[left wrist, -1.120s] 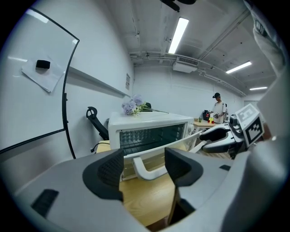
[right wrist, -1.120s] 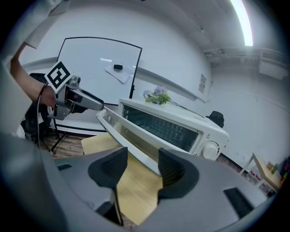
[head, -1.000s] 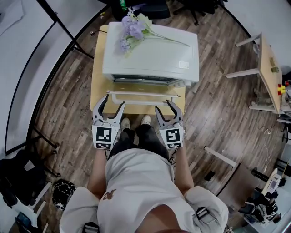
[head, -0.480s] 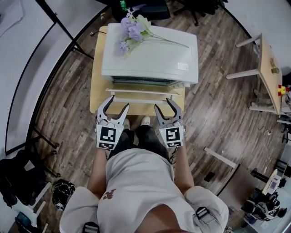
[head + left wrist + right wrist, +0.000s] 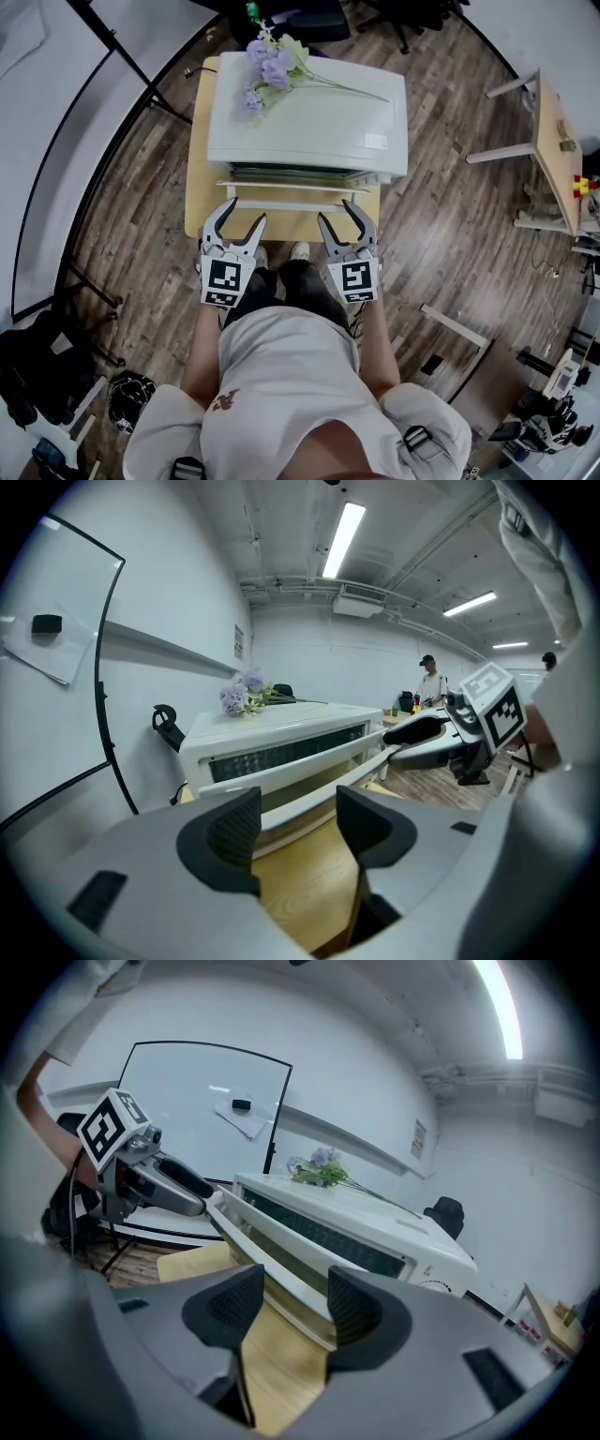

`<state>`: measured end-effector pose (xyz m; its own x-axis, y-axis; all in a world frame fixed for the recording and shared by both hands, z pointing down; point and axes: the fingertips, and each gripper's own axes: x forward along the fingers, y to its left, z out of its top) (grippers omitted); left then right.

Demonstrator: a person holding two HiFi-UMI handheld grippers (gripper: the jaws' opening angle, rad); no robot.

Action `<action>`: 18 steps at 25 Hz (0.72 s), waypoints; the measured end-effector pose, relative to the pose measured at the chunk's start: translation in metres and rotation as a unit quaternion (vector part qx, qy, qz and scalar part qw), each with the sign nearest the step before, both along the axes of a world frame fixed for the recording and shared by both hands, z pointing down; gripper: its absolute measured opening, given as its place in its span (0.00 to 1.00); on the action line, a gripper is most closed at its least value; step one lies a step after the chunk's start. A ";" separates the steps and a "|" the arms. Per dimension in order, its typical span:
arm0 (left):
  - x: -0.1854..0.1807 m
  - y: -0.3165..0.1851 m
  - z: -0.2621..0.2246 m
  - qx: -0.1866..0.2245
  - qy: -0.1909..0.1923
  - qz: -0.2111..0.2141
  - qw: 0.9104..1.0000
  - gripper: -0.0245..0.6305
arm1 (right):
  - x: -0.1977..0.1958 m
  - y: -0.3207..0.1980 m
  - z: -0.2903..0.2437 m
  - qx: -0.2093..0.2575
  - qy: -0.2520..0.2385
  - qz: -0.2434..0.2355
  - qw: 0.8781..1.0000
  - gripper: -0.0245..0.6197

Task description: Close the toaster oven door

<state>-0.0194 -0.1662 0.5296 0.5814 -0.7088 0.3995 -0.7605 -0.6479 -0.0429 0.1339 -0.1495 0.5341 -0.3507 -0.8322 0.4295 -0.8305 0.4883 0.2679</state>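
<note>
A white toaster oven (image 5: 309,117) stands on a small wooden table (image 5: 200,192). Its door (image 5: 292,190) is tilted partway up, with the handle bar (image 5: 291,204) along the front edge. My left gripper (image 5: 244,214) has its tips at the left end of the handle. Its jaws are closing, and nothing is pressed between the pads (image 5: 234,827). My right gripper (image 5: 337,214) sits at the right end of the handle. Its jaws stand apart and hold nothing. The door edge (image 5: 314,782) (image 5: 272,1260) runs just beyond both pairs of jaws.
Purple artificial flowers (image 5: 270,64) lie on top of the oven. A second wooden table (image 5: 556,141) stands at the right and dark bags (image 5: 37,366) lie on the floor at the left. A whiteboard (image 5: 206,1101) stands beside the oven. People (image 5: 431,680) are far across the room.
The door has swung upward toward the oven. Both grippers have moved forward with it, and the left jaws have narrowed.
</note>
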 end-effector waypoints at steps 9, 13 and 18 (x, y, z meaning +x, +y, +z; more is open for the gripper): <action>0.000 -0.008 -0.005 0.004 0.004 -0.005 1.000 0.41 | 0.001 -0.007 -0.005 0.004 -0.003 0.000 1.000 0.38; 0.000 -0.012 -0.006 0.005 0.005 -0.007 1.000 0.41 | 0.001 -0.011 -0.006 0.005 -0.003 -0.001 1.000 0.38; 0.002 -0.018 -0.008 0.007 0.006 -0.010 1.000 0.41 | 0.002 -0.017 -0.008 0.008 -0.005 0.000 1.000 0.38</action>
<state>-0.0179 -0.1839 0.5219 0.5722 -0.7253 0.3828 -0.7734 -0.6325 -0.0421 0.1360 -0.1663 0.5258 -0.3546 -0.8385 0.4137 -0.8330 0.4843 0.2675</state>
